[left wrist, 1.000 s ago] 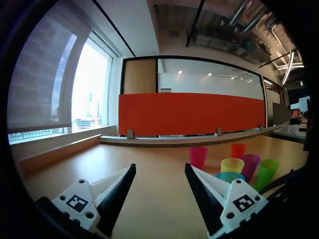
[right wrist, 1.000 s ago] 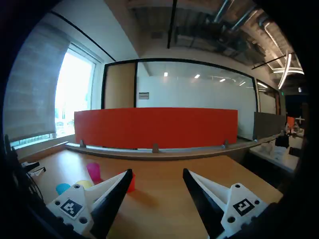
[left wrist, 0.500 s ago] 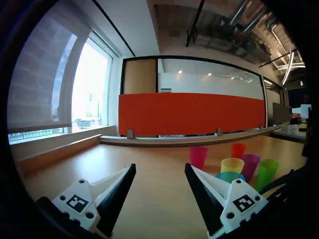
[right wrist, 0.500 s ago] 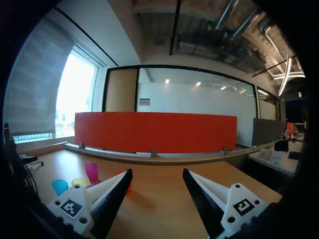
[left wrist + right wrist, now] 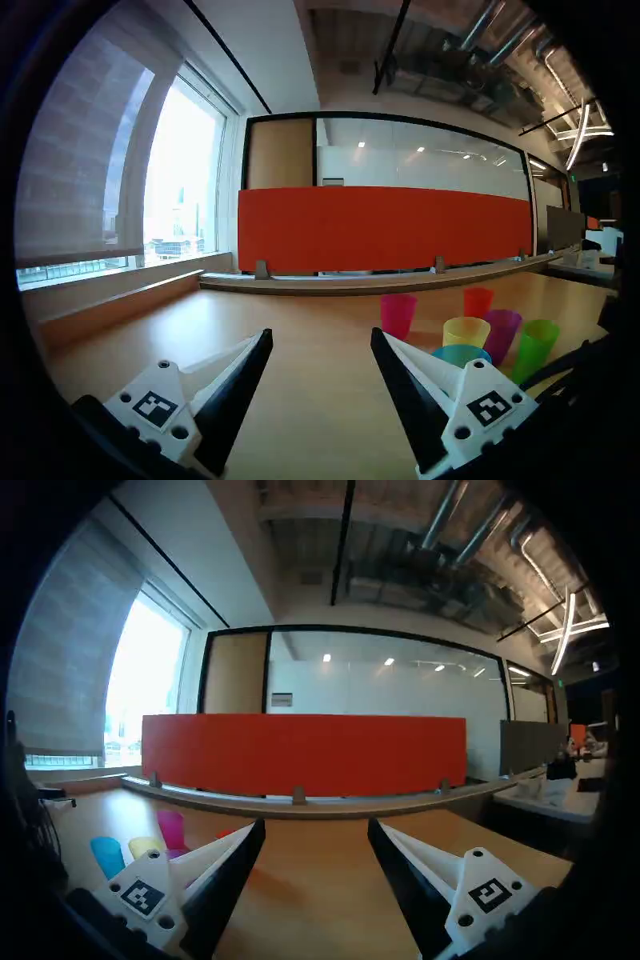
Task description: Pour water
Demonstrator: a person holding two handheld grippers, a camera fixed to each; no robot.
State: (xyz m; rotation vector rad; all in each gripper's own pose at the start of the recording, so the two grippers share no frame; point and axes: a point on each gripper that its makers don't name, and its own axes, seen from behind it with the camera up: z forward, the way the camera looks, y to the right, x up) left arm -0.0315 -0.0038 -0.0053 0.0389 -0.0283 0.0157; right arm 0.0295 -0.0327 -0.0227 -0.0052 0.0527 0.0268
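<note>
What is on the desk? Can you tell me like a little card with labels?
Surface: light wooden desk, long orange divider panel behind
Cups: pink plastic cup, red plastic cup, yellow plastic cup, purple plastic cup, green plastic cup, blue plastic cup, all upright, grouped together
Left gripper: fingers open, empty, cups to its right
Right gripper: fingers open, empty
Water: cannot tell

left gripper view | free: wooden table [image 5: 308, 320] ahead | obstacle: cup cluster [image 5: 480, 332] at right | far edge: orange divider [image 5: 384, 228]
</note>
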